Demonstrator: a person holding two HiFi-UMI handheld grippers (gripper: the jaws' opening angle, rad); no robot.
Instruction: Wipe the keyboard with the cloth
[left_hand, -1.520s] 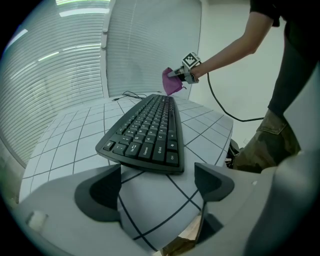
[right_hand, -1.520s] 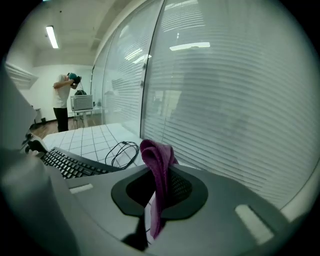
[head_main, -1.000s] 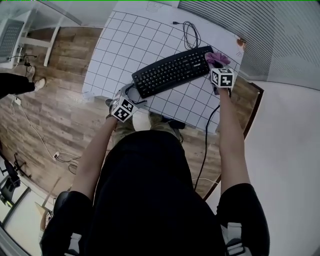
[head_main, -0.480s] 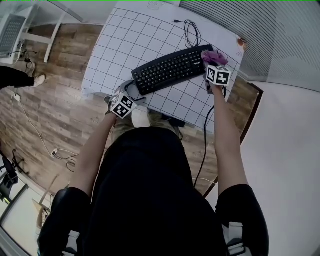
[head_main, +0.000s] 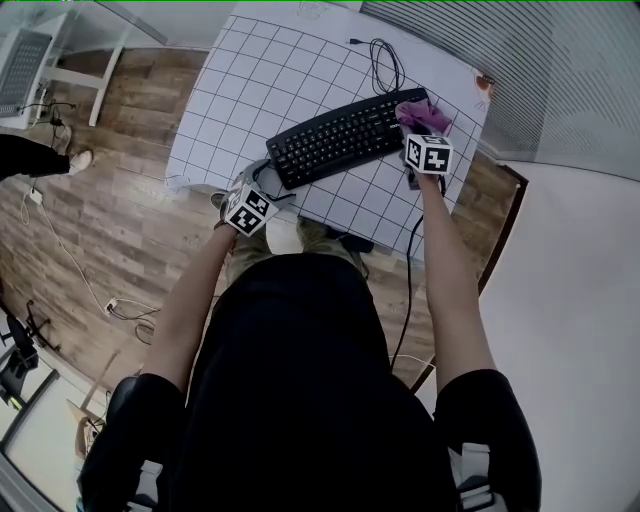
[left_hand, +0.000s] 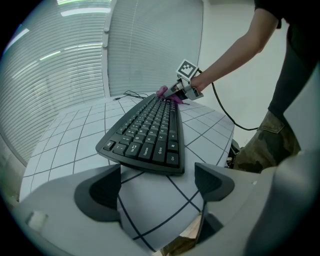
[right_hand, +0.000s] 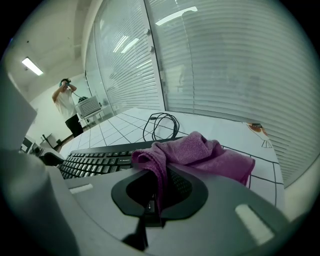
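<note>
At the keyboard (head_main: 340, 138), purple cloth (head_main: 426, 114) in right hand-held gripper (right_hand: 158, 186); key print unreadable.

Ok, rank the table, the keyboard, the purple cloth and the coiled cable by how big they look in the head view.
1. table
2. keyboard
3. coiled cable and purple cloth: too alike to rank. The cloth is also partly covered, so its full spread can't be judged.

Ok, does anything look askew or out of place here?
Only the keyboard: it lies slanted across the table and its grid lines. No spill or damage shows. The cloth sits pinched in the right gripper.
</note>
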